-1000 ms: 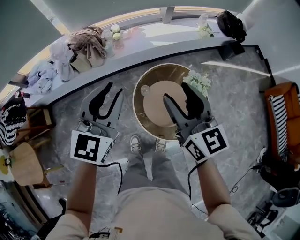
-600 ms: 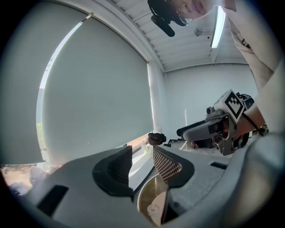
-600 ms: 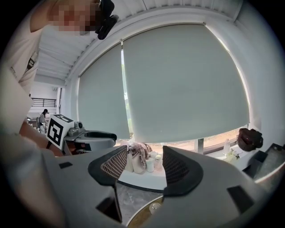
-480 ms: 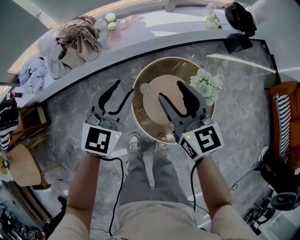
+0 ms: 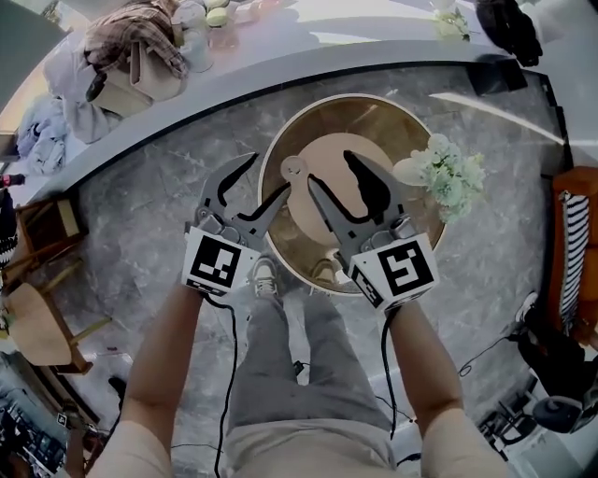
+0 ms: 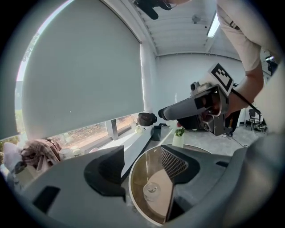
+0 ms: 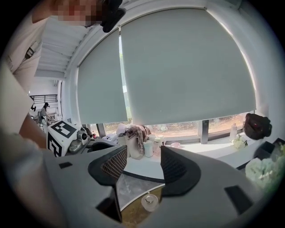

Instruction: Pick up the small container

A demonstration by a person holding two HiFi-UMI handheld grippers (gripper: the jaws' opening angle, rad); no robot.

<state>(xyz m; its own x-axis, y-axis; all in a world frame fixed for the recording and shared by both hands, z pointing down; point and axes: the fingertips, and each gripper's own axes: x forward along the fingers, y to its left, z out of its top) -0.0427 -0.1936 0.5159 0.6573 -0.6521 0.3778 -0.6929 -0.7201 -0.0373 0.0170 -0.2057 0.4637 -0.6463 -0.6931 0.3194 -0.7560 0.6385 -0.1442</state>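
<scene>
The small container (image 5: 293, 168), a pale round jar with a lid, stands on the beige disc in the middle of the round gold table (image 5: 374, 117). My left gripper (image 5: 268, 175) hovers over the table's left rim, just left of the jar; its jaws are opening with nothing between them. My right gripper (image 5: 332, 170) is open over the disc, just right of the jar. In the left gripper view the jar (image 6: 151, 191) lies below and beyond the jaws of the left gripper (image 6: 142, 167). The right gripper view shows the jar (image 7: 150, 201) low between the empty jaws of the right gripper (image 7: 144, 167).
A vase of white flowers (image 5: 448, 177) stands on the table's right side. A curved window ledge behind holds a bag and clothes (image 5: 131, 47), cups and a black bag (image 5: 509, 23). A wooden stool (image 5: 28, 317) is at left, an orange seat (image 5: 575, 252) at right.
Both grippers have come forward over the table towards the jar. The left gripper's jaws have spread wider. The right gripper stays open.
</scene>
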